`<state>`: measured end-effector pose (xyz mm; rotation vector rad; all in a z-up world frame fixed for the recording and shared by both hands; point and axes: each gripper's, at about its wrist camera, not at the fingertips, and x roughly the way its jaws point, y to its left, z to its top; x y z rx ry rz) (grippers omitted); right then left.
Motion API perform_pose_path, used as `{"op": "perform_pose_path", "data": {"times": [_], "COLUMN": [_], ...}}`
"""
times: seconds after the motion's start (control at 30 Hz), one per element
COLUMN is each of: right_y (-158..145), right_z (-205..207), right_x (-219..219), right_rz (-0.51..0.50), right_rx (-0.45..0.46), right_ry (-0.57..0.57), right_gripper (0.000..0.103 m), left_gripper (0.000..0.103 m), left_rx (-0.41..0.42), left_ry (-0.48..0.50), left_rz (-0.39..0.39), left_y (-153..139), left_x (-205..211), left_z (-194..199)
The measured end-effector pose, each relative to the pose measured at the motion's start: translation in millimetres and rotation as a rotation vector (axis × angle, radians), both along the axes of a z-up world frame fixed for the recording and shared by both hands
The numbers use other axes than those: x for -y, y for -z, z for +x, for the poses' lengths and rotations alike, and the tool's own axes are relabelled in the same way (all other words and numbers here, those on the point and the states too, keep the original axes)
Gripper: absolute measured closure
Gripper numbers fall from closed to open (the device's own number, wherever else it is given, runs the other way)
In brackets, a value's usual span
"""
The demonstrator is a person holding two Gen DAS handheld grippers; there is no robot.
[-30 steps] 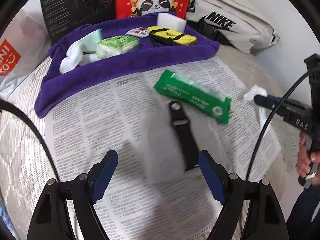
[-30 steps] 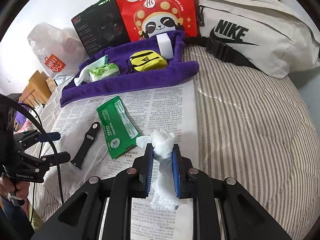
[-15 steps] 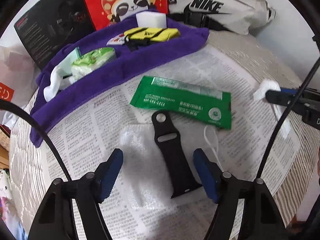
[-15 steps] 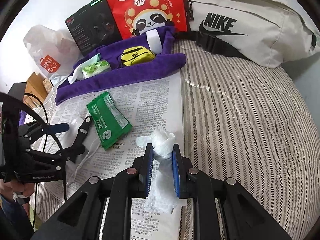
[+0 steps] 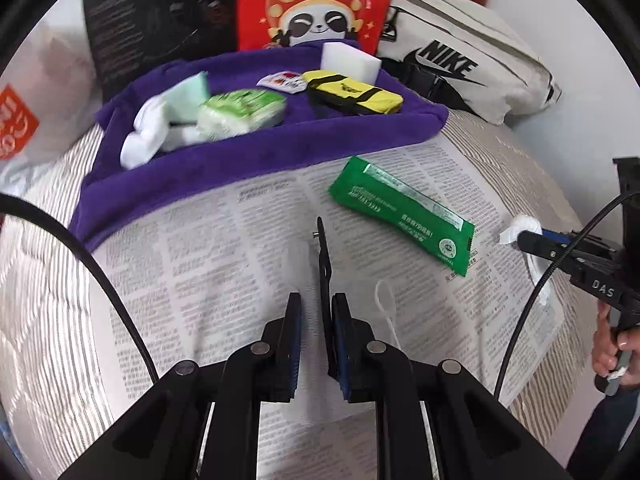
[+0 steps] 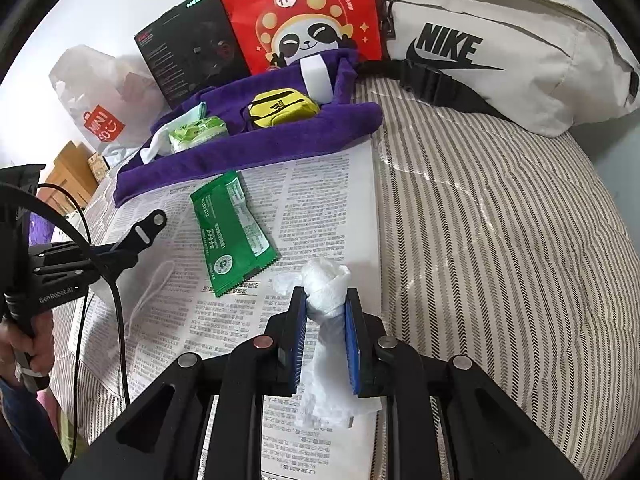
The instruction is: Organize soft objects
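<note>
My left gripper point(image 5: 316, 312) is shut on a black watch strap point(image 5: 323, 256), held on edge above the newspaper; the strap also shows in the right wrist view point(image 6: 140, 234). My right gripper point(image 6: 325, 300) is shut on a crumpled white tissue point(image 6: 325, 280), which hangs down between the fingers. A green wet-wipe packet point(image 5: 402, 214) lies flat on the newspaper between the two grippers. A purple towel point(image 5: 256, 152) at the back holds a white sock point(image 5: 144, 136), a green tissue pack point(image 5: 240, 114), a yellow pouch point(image 5: 352, 92) and a white sponge point(image 5: 350, 60).
A white mask with its ear loop point(image 5: 386, 312) lies on the newspaper under my left gripper. Behind the towel stand a black box point(image 5: 160, 20) and a red panda bag point(image 5: 316, 4). A beige Nike bag point(image 6: 500, 40) lies back right. An orange-print plastic bag point(image 6: 100, 96) sits left.
My left gripper has closed on the black strap and lifted it on edge off the white mask. My right gripper keeps holding the tissue, nearly still.
</note>
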<state>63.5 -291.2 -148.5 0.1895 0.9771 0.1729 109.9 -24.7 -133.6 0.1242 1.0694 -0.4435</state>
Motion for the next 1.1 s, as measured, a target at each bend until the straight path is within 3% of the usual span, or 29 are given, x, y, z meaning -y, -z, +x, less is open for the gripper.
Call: {"op": "perform_pose_path", "data": {"times": [0.1, 0.2, 0.27, 0.37, 0.5, 0.7, 0.77, 0.83, 1.1], "right_y": [-1.0, -2.5, -2.4, -1.5, -0.8, -0.9, -1.2, -0.8, 8.1], "right_z": [1.0, 1.0, 1.7, 3.7, 4.9, 4.4, 4.4, 4.7, 9.7], "right_x": [-2.3, -7.3, -9.1, -12.1, -15.7, -14.9, -14.1, -13.7, -19.4], "right_rz": [-0.001, -0.01, -0.012, -0.013, -0.016, -0.015, -0.014, -0.013, -0.028], "right_rx": [-0.001, 0.001, 0.0, -0.006, -0.007, -0.009, -0.009, -0.011, -0.035], "right_ry": [-0.007, -0.021, -0.027, -0.033, -0.044, -0.048, -0.048, -0.049, -0.061], "right_gripper": [0.085, 0.085, 0.085, 0.085, 0.085, 0.085, 0.085, 0.085, 0.081], "left_gripper": [0.087, 0.066, 0.06, 0.06, 0.06, 0.061, 0.065, 0.083, 0.082], "left_rx": [-0.014, -0.002, 0.033, 0.078, 0.107, 0.064, 0.068, 0.05, 0.05], "left_ry": [-0.023, -0.044, -0.068, -0.067, -0.021, 0.006, 0.013, 0.038, 0.057], "left_rz": [0.003, 0.042, 0.096, 0.149, 0.123, 0.177, 0.153, 0.116, 0.103], "left_y": [6.2, 8.9, 8.3, 2.6, -8.7, 8.1, 11.5, 11.3, 11.4], "left_x": [-10.1, -18.3, -21.8, -23.1, -19.9, -11.0, -12.7, -14.4, -13.1], "left_z": [0.9, -0.4, -0.8, -4.6, -8.8, -2.4, -3.2, -4.9, -9.7]}}
